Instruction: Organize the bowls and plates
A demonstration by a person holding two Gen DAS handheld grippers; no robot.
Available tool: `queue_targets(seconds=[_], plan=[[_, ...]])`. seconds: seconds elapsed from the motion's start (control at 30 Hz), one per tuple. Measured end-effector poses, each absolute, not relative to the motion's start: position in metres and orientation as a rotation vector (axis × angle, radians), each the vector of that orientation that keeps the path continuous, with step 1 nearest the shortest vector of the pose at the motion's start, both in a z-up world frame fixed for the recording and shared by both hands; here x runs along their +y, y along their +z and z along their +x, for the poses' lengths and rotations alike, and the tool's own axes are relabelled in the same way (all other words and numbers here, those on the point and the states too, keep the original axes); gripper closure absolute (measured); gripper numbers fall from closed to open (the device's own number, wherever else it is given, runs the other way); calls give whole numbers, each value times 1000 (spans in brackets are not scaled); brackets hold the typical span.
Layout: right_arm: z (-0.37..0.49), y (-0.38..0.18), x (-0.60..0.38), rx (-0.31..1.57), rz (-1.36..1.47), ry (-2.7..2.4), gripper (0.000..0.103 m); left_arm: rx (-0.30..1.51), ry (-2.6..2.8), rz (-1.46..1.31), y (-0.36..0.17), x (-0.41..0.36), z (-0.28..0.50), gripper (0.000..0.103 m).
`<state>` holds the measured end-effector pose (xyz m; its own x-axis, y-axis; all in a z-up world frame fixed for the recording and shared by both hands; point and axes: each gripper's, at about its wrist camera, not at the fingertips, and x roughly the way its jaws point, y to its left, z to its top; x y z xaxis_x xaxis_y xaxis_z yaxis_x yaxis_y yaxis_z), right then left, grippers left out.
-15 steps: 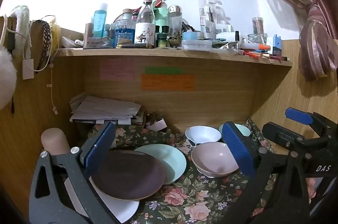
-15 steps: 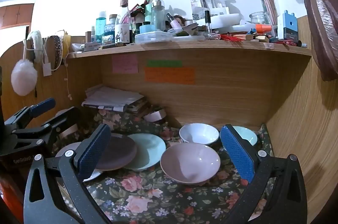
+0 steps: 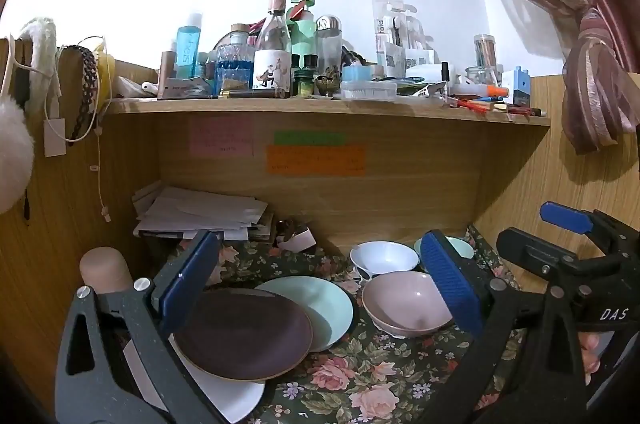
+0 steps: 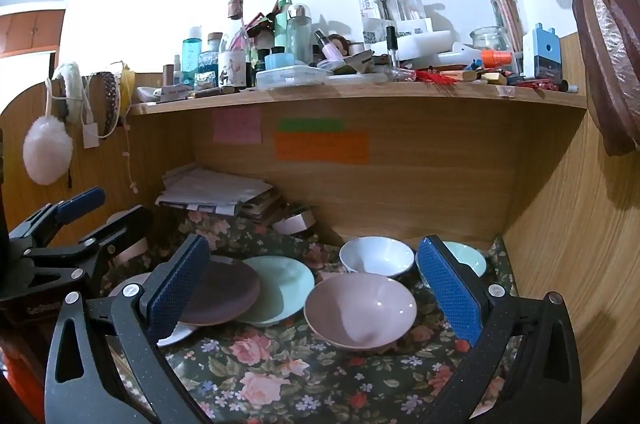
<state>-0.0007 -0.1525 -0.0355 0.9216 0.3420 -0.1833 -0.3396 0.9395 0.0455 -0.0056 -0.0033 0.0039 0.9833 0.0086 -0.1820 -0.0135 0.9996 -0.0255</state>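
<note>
Worktop: floral cloth point(image 4: 280, 376) fills the lower centre of both views, boxed in by wooden panels with a cluttered shelf point(image 3: 320, 103) across the upper middle.
Room: white wall at top, a tied-back curtain point(image 3: 592, 71) at upper right, sticky notes point(image 4: 320, 147) on the back panel.
Plates: dark plate point(image 3: 244, 336) overlaps the white plate point(image 3: 236, 396) and the mint plate point(image 3: 320, 304), lower left of centre.
Bowls: pink bowl point(image 4: 360, 308) at lower centre, white bowl point(image 4: 376, 256) just behind it, mint bowl point(image 4: 468, 256) partly hidden at right.
Left tool point(image 3: 316, 296): pads wide apart, nothing between them, above the plates.
Right tool point(image 4: 312, 300): pads wide apart, empty, framing the pink bowl.
Left view only: fingertips point(image 3: 592, 348) on the other tool's handle at right edge.
Right view only: cupboard doors point(image 4: 32, 27) at upper left.
</note>
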Motion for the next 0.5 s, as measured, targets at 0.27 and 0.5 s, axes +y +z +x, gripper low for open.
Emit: queue_targets(seconds=[0.27,0.5], plan=[[-2,-35,-152,186,14,355,0,171,14,-15,4,-5,-7,1],[-2,-34,-152,184,16,357,0,170,16,-16,4,-6,-7,1]])
